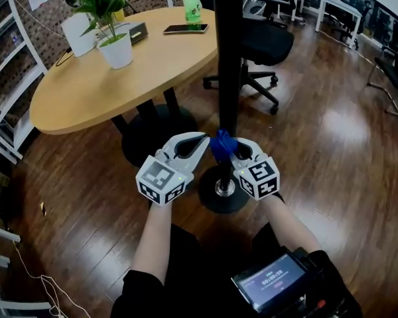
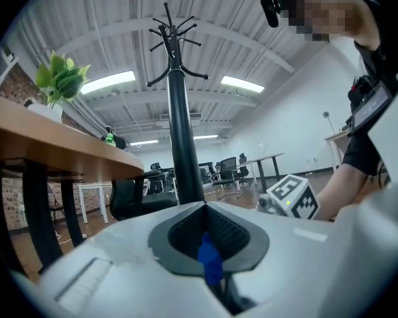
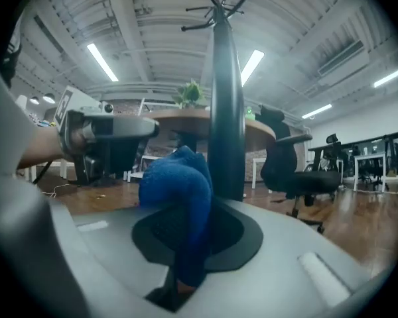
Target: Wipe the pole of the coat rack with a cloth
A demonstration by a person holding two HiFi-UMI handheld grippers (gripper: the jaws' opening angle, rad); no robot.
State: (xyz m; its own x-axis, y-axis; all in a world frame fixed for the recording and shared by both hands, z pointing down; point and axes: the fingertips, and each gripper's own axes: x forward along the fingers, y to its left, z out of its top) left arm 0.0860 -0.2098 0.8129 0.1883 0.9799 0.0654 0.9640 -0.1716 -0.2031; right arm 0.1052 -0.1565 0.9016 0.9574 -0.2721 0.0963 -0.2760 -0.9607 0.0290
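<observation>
There are two tools, close together near the middle of the head view. The left tool (image 1: 203,140) is shut tight. A small bit of the one blue cloth (image 1: 220,144) is pinched between its jaws. The right tool (image 3: 198,234) is shut too, and it has hold of a bigger bunch of the same cloth. So the cloth sits between the two tools, with one tool on each side of it.

The cloth is right at the one black pole (image 1: 227,58), low down, just above the foot. I cannot tell if the cloth goes all the way around the pole.

The pole stands straight up from one round black base (image 1: 215,203) at the bottom middle of the frame. The base rests on the shiny wood floor (image 1: 331,144).

At the upper left is one round wood bench (image 1: 73,91). On it are one green plant (image 1: 103,5) in a white pot, one green bottle (image 1: 191,2) and one flat phone (image 1: 186,28). Just right of the pole, at the top, is one black chair (image 1: 265,45) on wheels.
</observation>
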